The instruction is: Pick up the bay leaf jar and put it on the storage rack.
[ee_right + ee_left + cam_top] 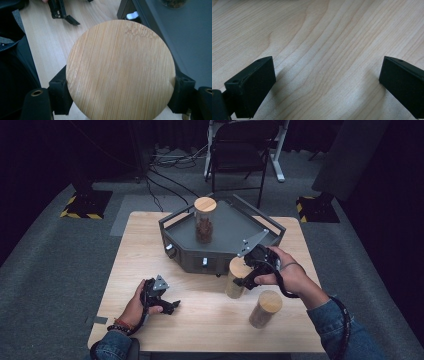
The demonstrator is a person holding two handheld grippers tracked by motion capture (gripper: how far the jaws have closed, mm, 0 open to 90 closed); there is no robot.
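Right gripper [243, 279] reaching in from four o'clock, wrist bent, jaws pinching the held jar [235, 278] just under its bamboo lid [120, 70]. Jar upright, long axis vertical, lid facing up, just beside the grey tray [235, 222] at its six o'clock edge. Left gripper [167, 305] low over the table [150, 245] at eight o'clock, pointing toward three, jaws spread wide over bare wood. Jar body hidden beneath the lid in the right gripper view; contents hard to make out.
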